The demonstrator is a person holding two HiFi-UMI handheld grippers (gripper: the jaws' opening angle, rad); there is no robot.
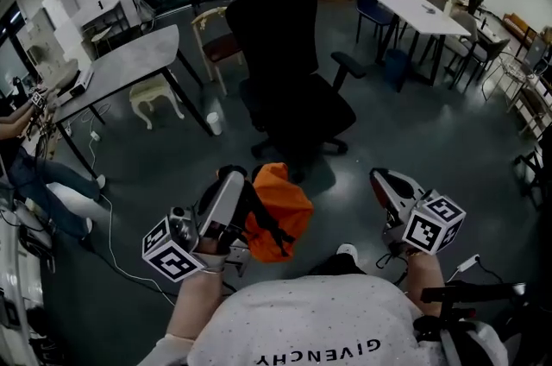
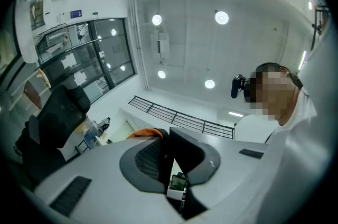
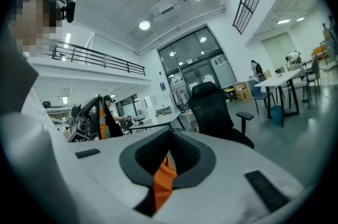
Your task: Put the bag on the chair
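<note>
Our left claw [image 1: 234, 177] is clenched on the strap [image 1: 263, 222] of the orange bag [image 1: 280, 209], which hangs just beside it. Our right claw [image 1: 385, 181] is closed, apart from the bag. The chair [image 1: 297, 97] stands well ahead of both claws, so we judge carrying and placing remain.

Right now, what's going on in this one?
A person stands facing a black office chair, a gripper in each hand. The left gripper is clamped on a black strap of the orange bag, holding it up short of the chair. The right gripper is off to the side, jaws closed on a thin orange strip. The bag is not on the chair yet.
</note>
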